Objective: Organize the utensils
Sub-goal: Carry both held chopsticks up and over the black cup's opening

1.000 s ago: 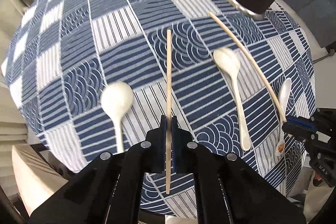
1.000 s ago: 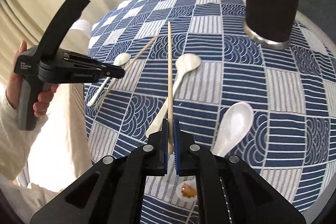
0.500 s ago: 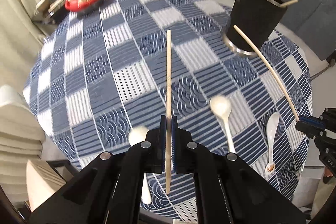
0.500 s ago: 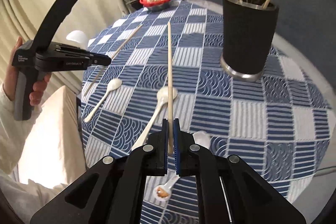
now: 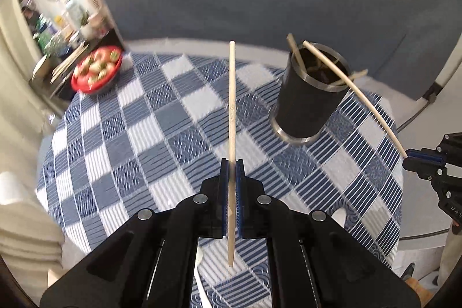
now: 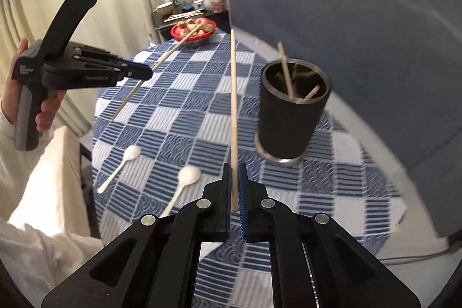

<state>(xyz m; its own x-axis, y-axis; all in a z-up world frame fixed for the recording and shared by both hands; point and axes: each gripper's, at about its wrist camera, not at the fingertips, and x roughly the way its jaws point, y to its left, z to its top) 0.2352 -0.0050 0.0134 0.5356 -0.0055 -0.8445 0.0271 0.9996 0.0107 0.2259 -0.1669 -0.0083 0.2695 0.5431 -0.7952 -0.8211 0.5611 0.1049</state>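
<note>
Each gripper (image 5: 231,168) (image 6: 236,172) clamps a pale, slender wooden chopstick (image 5: 232,117) (image 6: 233,111).

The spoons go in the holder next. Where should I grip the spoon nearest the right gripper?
Grip that spoon mid-handle, from above, jaws across it. It lies flat on the tablecloth; the handle is slim and straight, the bowl wide and rounded.

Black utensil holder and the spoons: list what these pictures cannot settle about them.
- Black utensil holder: its depths are dark and blurred in both wrist views, so the chopsticks inside cannot be counted.
- Third spoon: in the left wrist view only a white scrap shows past the left gripper; absent from the right view.
- Near spoon: the right gripper body covers its handle end.
</note>
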